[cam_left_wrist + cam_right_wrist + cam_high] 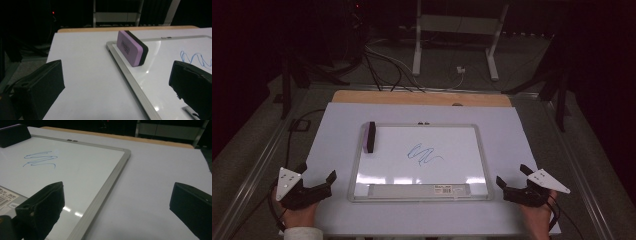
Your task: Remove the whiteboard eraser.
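Eraser (pixel 132 48), judged light with soft felt, best pinched across its long sides; both tongs (pixel 316 186) (pixel 511 186) held released.

We see our black left gripper (pixel 318 181) and right gripper (pixel 512 176) wearing white three-cornered plates, black cables trailing, a white cuff (pixel 303 233).

Blue scribble (pixel 40 159) on whiteboard (pixel 105 182), jaws wide apart.
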